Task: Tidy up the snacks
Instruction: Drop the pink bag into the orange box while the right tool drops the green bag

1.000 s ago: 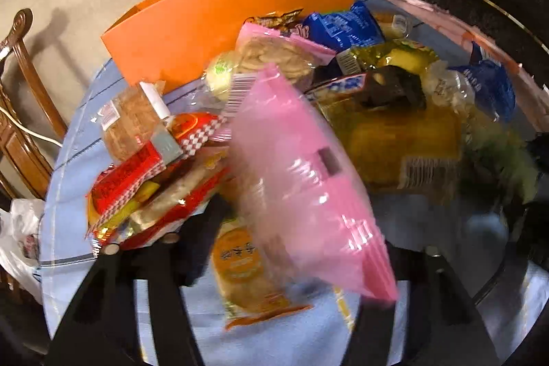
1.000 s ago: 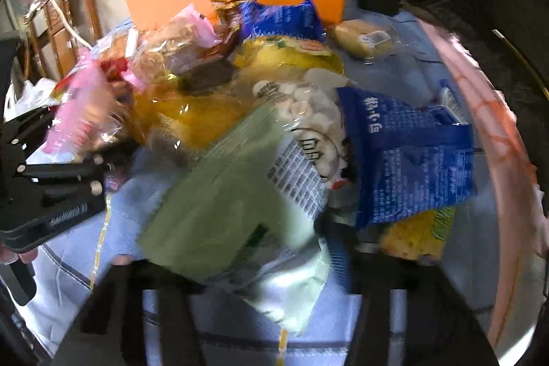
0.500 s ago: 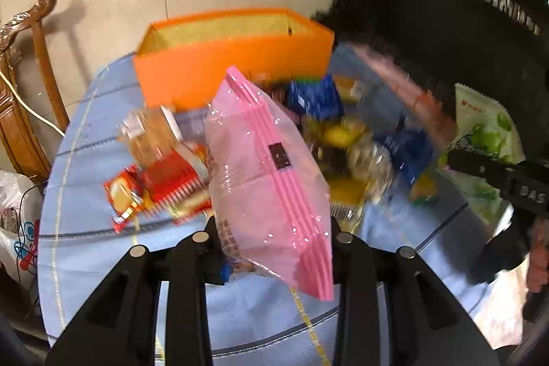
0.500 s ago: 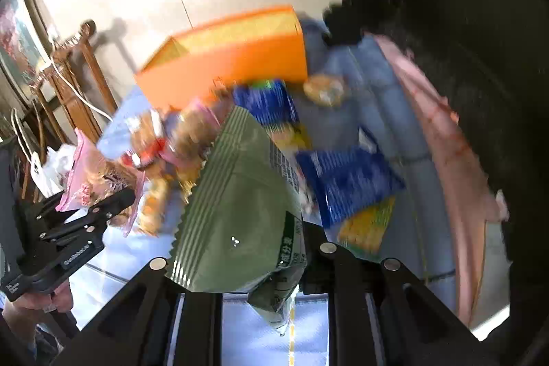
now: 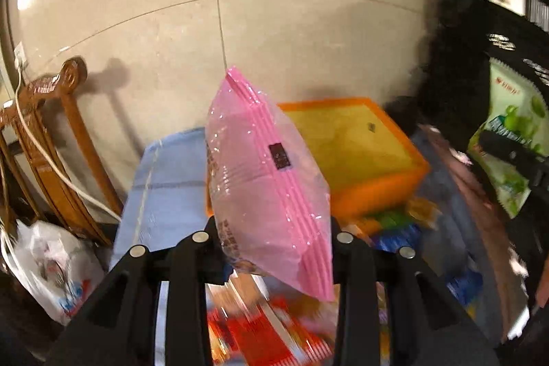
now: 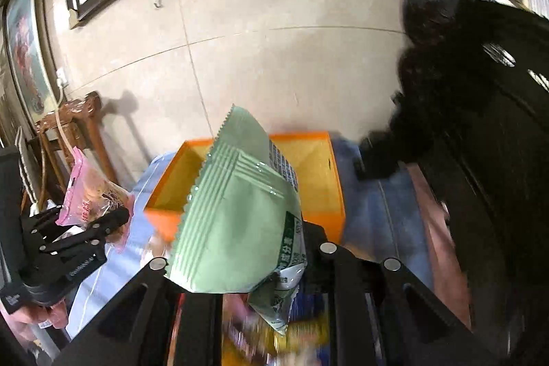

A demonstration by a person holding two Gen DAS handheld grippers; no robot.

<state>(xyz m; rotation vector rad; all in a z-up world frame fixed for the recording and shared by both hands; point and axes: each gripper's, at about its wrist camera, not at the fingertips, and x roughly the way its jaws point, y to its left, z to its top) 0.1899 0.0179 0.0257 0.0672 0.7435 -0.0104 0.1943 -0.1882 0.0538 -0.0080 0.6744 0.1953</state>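
My left gripper is shut on a pink snack bag, held up above the table; it also shows in the right wrist view. My right gripper is shut on a pale green snack bag, also raised; it shows at the right edge of the left wrist view. An open orange box stands at the far side of the blue tablecloth, behind both bags, and shows in the right wrist view. Blurred loose snacks lie below the grippers.
A wooden chair with a white cable stands left of the table, with a white plastic bag beneath it. A tiled wall is behind. Dark furniture fills the right. The table's pink rim curves along the right.
Both grippers have risen and tilted up with their bags. The snack pile has dropped to the bottom of each view and the orange box's open inside now shows.
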